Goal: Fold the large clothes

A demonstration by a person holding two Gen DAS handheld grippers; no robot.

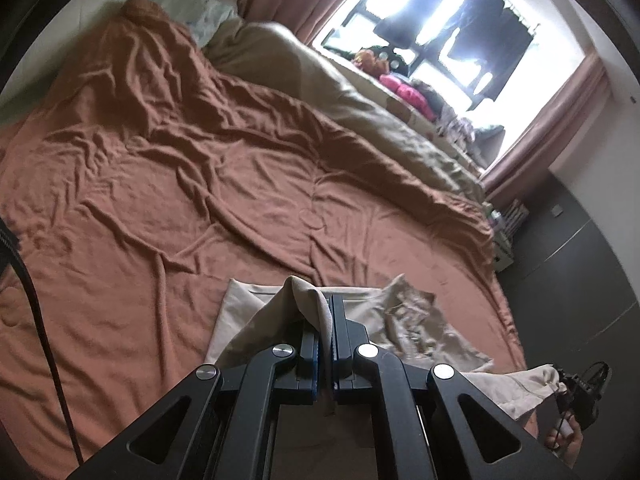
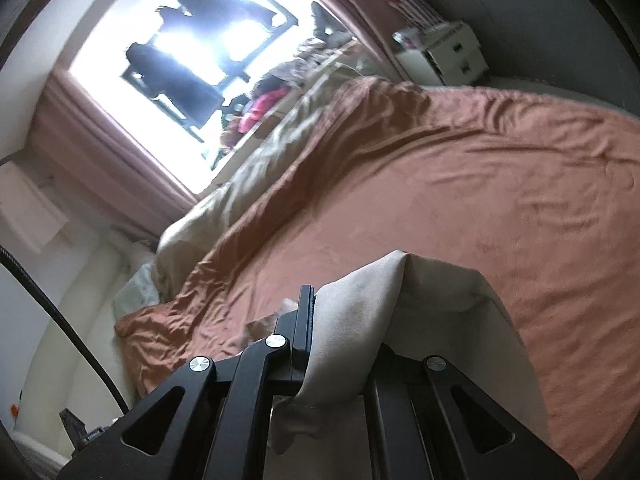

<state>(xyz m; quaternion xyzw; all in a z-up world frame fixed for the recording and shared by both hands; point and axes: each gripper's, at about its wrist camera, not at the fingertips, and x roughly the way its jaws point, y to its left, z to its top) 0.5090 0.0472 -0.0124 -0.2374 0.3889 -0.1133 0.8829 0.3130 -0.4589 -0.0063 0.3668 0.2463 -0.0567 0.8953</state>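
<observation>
Left wrist view: the left gripper (image 1: 326, 328) has its fingers (image 1: 308, 344) closed tight on a fold of the beige garment (image 1: 400, 320). Cloth sticks up between the two fingers and hangs over them. Much of the garment lies flat on the orange blanket (image 1: 180, 184) that covers the bed, just past the fingers. One more bit of the cloth runs off to the low right, where the right gripper (image 1: 580, 392) shows small, held by a hand (image 1: 568, 436). A grey duvet (image 1: 360, 112) sits at the far side of the bed, by the window (image 1: 452, 28).

Right wrist view: the right gripper (image 2: 344, 344) also has the beige garment (image 2: 420, 312). Cloth is draped over the fingers and hides one of them, so I cannot see the gap, but the cloth looks pinched and lifted. The orange blanket (image 2: 480, 184) is spread out beyond it. This picture is a bit blurry.

I think the step is lifting one edge of the garment with both grippers to fold it over. Next, both should carry that edge across to the flat part, keep it even, and lay it down before letting go.
</observation>
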